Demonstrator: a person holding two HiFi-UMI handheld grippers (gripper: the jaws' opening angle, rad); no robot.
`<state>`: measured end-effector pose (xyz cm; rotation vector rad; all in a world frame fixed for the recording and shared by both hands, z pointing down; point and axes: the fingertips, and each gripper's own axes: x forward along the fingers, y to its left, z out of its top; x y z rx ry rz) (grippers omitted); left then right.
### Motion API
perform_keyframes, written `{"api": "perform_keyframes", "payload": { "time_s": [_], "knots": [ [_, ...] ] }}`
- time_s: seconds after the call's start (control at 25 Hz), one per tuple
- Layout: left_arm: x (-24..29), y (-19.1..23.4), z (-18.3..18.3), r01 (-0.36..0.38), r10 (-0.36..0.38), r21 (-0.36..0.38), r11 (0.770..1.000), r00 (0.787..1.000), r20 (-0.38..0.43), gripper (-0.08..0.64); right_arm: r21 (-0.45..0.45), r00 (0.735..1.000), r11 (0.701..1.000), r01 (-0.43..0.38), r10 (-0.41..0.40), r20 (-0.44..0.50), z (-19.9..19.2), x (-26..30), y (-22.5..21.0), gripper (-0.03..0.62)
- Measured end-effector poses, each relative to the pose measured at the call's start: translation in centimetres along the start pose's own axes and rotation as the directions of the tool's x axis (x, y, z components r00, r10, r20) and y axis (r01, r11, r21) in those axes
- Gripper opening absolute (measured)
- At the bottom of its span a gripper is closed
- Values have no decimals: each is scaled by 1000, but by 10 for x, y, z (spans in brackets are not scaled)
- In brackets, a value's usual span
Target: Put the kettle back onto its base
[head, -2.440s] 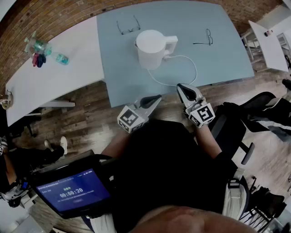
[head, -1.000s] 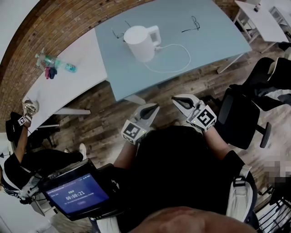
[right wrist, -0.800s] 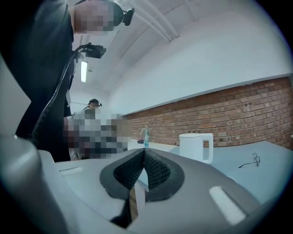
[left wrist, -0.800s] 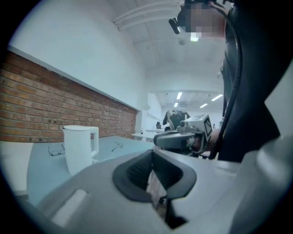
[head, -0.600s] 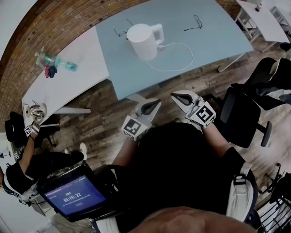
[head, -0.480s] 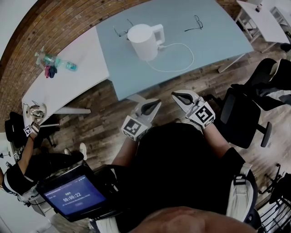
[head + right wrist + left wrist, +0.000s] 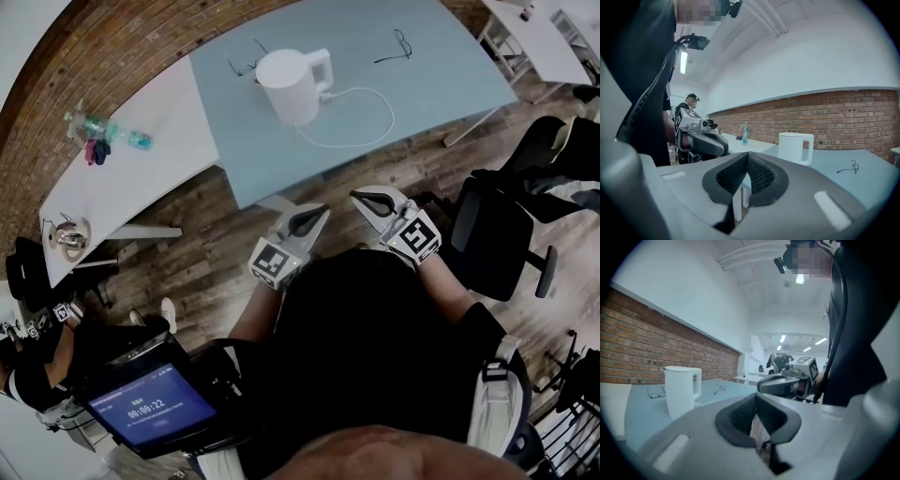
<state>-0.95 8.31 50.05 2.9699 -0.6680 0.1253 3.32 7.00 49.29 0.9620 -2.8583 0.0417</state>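
Hard to see: the base under the kettle (image 7: 293, 89) does not show, so I cannot tell if the kettle sits on it.
Counts: one kettle, one white cord (image 7: 375, 127), two grippers, and two pairs of glasses (image 7: 246, 64), one on each side of the kettle.
Kettle place: on the blue table (image 7: 441, 84), well apart from both grippers.
Kettle direction: it stands upright, long side up and down; in the head view its handle points right.
Left gripper (image 7: 317, 214): clenched, holding nothing.
Right gripper (image 7: 364, 197): clenched, holding nothing.
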Motion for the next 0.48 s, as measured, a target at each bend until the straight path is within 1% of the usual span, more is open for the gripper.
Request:
{"api": "perform_keyframes", "payload": {
  "time_s": [0.16,0.32,0.48],
  "knots": [
    [6,-1,-4,12,-12,-3,1000,1000,-3,2,-5,1000,1000,-9,9,3,-4,-2,-1,3],
    [14,-7,-4,32,-32,-5,999,999,0,2,11,1000,1000,1,-1,4,-5,-6,-3,3],
    [22,-10,-4,55,-55,-2,998,998,-4,2,4,1000,1000,11,-11,5,-7,-10,-7,3]
  ]
}}
